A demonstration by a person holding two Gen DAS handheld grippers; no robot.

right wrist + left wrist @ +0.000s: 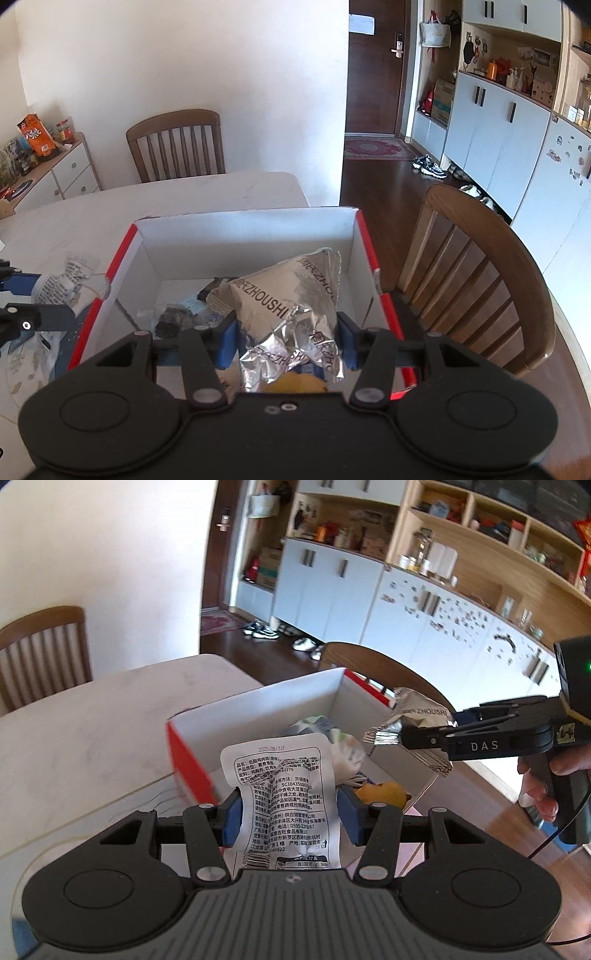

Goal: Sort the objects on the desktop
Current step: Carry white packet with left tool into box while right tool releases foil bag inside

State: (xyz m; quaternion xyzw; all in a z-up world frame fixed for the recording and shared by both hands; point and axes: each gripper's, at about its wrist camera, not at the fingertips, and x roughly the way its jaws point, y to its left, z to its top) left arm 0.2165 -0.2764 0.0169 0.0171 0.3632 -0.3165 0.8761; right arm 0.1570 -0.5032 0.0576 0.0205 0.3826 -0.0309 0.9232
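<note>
My left gripper (290, 818) is shut on a white snack packet (286, 794) with black printed text, held just before the near rim of a red and white cardboard box (258, 705). My right gripper (287, 338) is shut on a crinkled silver foil packet (291, 306) held above the box (251, 229). The right gripper and its foil packet (413, 723) show at the right of the left wrist view, over the box's right wall. The left gripper's fingers (22, 284) and white packet (70, 280) show at the left of the right wrist view. Several packets and a yellow item (382, 794) lie inside the box.
The box stands on a white marble table (92, 218). A wooden chair (476, 269) is close to the box's right side and another chair (177, 144) stands at the table's far side. A white drawer unit (70, 166) with snacks is at far left.
</note>
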